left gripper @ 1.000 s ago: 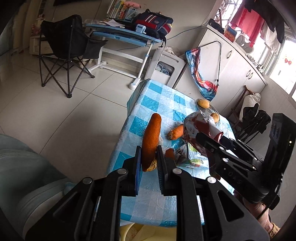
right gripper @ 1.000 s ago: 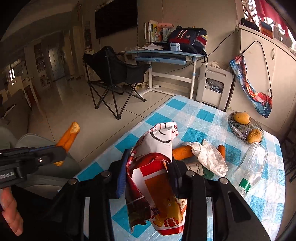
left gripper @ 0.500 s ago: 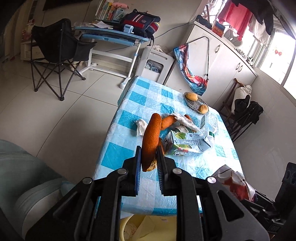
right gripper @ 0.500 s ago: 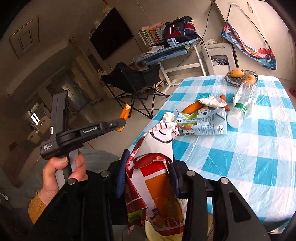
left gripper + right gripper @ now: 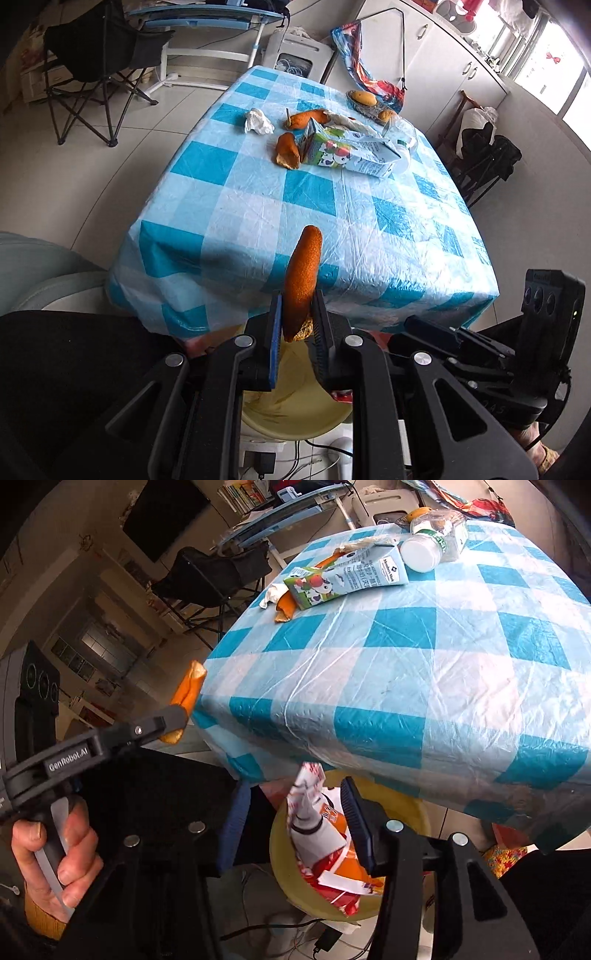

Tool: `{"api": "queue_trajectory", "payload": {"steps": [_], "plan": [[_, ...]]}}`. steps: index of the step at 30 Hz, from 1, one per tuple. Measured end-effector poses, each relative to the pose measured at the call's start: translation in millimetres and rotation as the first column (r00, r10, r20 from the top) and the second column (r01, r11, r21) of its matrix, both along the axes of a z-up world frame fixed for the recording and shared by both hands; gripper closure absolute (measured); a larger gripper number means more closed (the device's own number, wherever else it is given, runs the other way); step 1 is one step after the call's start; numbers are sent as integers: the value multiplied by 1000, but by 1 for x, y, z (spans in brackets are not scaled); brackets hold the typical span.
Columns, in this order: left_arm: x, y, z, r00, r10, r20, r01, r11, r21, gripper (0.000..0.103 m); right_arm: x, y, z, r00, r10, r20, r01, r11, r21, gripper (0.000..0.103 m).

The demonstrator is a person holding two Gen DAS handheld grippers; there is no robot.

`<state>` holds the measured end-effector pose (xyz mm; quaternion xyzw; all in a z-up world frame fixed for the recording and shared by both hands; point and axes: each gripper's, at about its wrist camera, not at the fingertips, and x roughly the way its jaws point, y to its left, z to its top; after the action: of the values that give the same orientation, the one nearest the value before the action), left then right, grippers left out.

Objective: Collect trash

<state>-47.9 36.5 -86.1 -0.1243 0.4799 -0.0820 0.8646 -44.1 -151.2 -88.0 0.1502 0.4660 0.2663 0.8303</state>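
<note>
- While the left gripper [image 5: 297,325] pinches an orange peel [image 5: 302,280] above the yellow bin [image 5: 295,417], its fingers sit narrow.
- The right gripper [image 5: 295,830] stands wide; the red snack wrapper [image 5: 325,849] lies in the bin, beside one finger.
- A milk carton [image 5: 351,153] lies on the table [image 5: 295,206].

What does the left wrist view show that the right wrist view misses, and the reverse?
Only the left wrist view: the fruit dish at the table's far end and the peel clamped between the left gripper fingers. Only the right wrist view: the snack wrapper lying in the yellow bin between the right gripper fingers, which stand apart. Both: the milk carton, checked tablecloth and bin.
</note>
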Motion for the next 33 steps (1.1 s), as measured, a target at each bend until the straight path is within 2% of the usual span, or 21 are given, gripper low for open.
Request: {"api": "queue_trajectory", "payload": {"steps": [4, 7, 8, 10, 12, 14, 16, 18, 20, 23, 25, 29, 33], "plan": [[-3, -24, -19, 992, -72, -102, 80, 994, 76, 87, -8, -15, 20, 995, -48, 84, 47, 999, 18, 42], [-10, -41, -35, 975, -129, -179, 151, 982, 118, 87, -21, -23, 29, 986, -76, 147, 75, 997, 14, 40], [-13, -46, -38, 971, -142, -195, 169, 976, 134, 82, -27, -26, 32, 982, -82, 168, 83, 997, 4, 40], [-17, -53, -39, 968, -151, -202, 186, 968, 169, 67, -36, -31, 36, 974, -94, 208, 100, 995, -18, 38], [-20, -54, -33, 975, -144, -168, 175, 966, 189, 51, -40, -36, 40, 965, -103, 241, 114, 993, -35, 36], [-22, -48, -22, 986, -123, -113, 142, 973, 180, 47, -44, -39, 40, 955, -108, 275, 129, 990, -62, 32], [-26, -37, -7, 997, -71, -22, 74, 984, 164, 44, -49, -35, 41, 947, -105, 304, 142, 985, -102, 27], [-31, -24, 12, 996, 1, 90, -16, 987, 162, 31, -53, -31, 39, 944, -91, 318, 140, 981, -136, 25], [-39, -12, 30, 974, 74, 214, -111, 980, 166, 19, -55, -25, 39, 939, -78, 334, 140, 976, -166, 24], [-50, -1, 52, 927, 145, 347, -211, 965, 159, 11, -64, -22, 44, 921, -68, 384, 154, 968, -197, 20], [-50, 2, 57, 912, 162, 378, -236, 959, 158, 8, -66, -20, 46, 909, -69, 411, 171, 961, -217, 14], [-44, 1, 57, 921, 146, 360, -219, 961, 171, 8, -60, -19, 36, 919, -78, 386, 184, 951, -247, 14], [-47, -3, 57, 921, 130, 367, -207, 962, 180, 7, -56, -20, 28, 930, -87, 356, 191, 944, -268, 14]]}}
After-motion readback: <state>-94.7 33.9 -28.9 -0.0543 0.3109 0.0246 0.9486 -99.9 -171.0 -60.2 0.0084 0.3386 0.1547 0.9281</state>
